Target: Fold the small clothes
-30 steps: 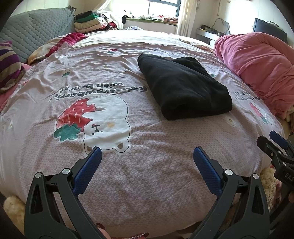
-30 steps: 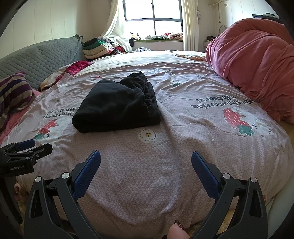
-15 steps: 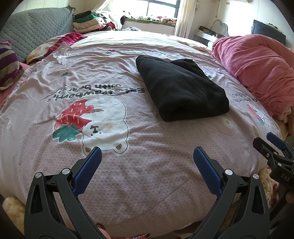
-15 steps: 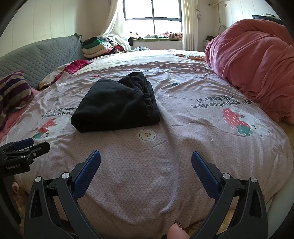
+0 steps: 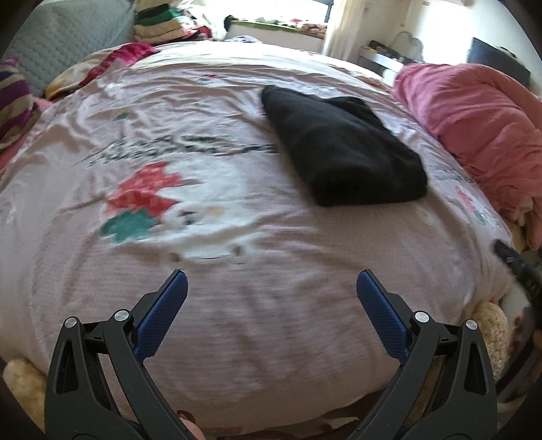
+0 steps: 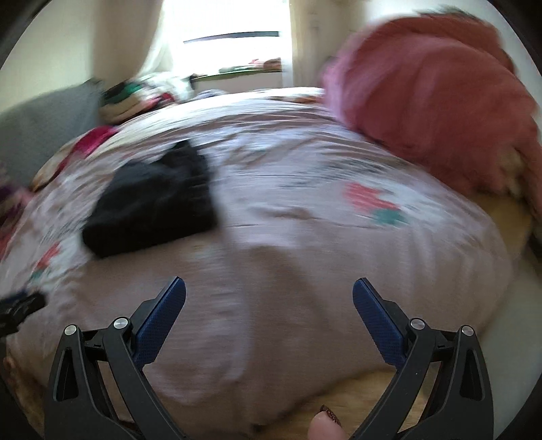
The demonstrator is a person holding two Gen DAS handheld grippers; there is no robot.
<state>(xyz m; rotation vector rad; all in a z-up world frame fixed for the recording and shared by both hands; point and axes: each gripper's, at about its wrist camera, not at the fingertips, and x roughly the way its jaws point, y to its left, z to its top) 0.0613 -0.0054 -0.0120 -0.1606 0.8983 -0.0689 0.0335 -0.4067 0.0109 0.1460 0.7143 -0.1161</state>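
Observation:
A black garment (image 5: 342,149) lies folded in a compact rectangle on the pink printed bedspread (image 5: 237,304). In the right wrist view it (image 6: 152,203) sits left of centre, blurred. My left gripper (image 5: 271,287) is open and empty, low over the bed's near edge, well short of the garment. My right gripper (image 6: 269,291) is open and empty, also over the near edge. The right gripper's tip shows at the right edge of the left wrist view (image 5: 515,264); the left gripper's tip shows at the left edge of the right wrist view (image 6: 20,304).
A bunched pink duvet (image 5: 474,125) fills the bed's right side. A grey headboard cushion (image 5: 64,40), striped pillow (image 5: 13,108) and a stack of clothes (image 5: 162,23) lie at the far left. A window (image 6: 230,34) is behind the bed.
Both grippers have pulled back and swung; the right wrist view turned right and is heavily blurred. The garment has not moved. Both jaws remain open.

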